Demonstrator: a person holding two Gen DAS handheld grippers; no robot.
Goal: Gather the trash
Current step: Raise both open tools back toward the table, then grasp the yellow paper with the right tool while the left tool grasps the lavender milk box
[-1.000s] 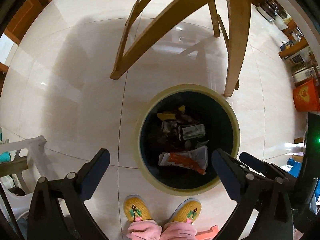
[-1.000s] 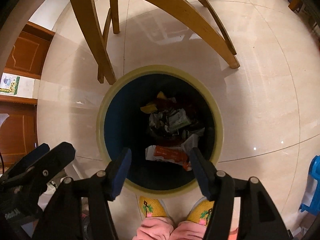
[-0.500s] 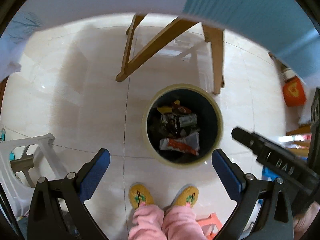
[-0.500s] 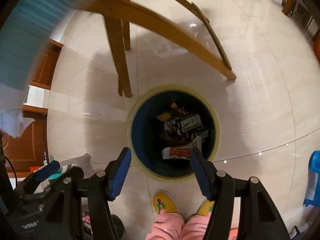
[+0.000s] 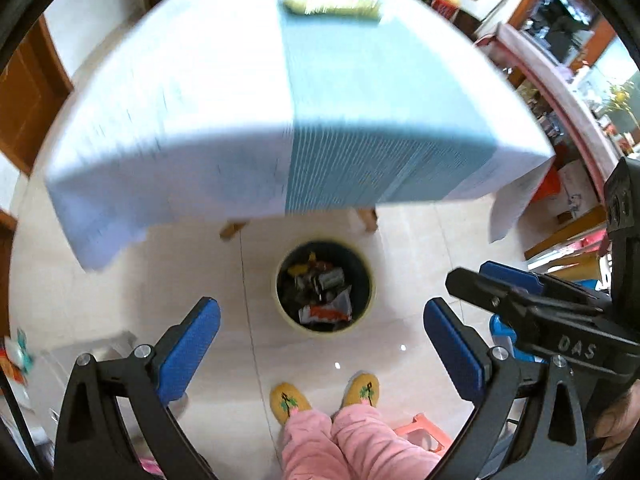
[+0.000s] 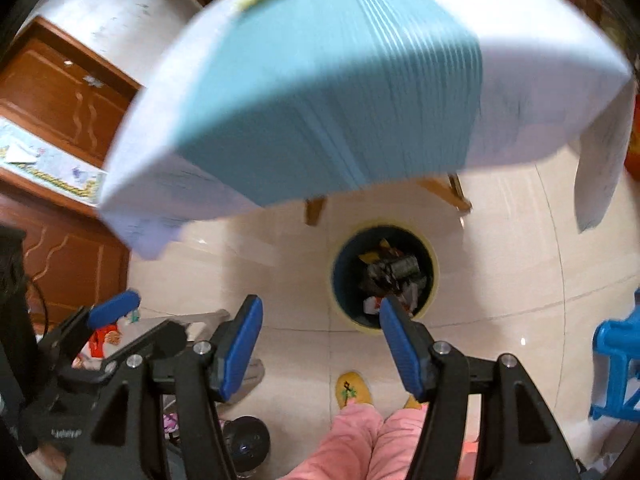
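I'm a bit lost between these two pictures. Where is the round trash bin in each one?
Left wrist view: the trash bin sits on the floor at lower centre, between the open claw's pads.
Right wrist view: right of centre, its near rim behind one blue pad.
Shared landmark: the yellow slippers just below it.

Bin (image 5: 325,286) on floor (image 5: 160,280), before table (image 5: 280,100); wrappers (image 5: 326,312) inside bin. Feet (image 5: 324,396) on near side of bin. Stool (image 6: 616,368) right of bin, well apart.

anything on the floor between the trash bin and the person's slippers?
No, bare tile between the trash bin and slippers; left wrist view shows it.
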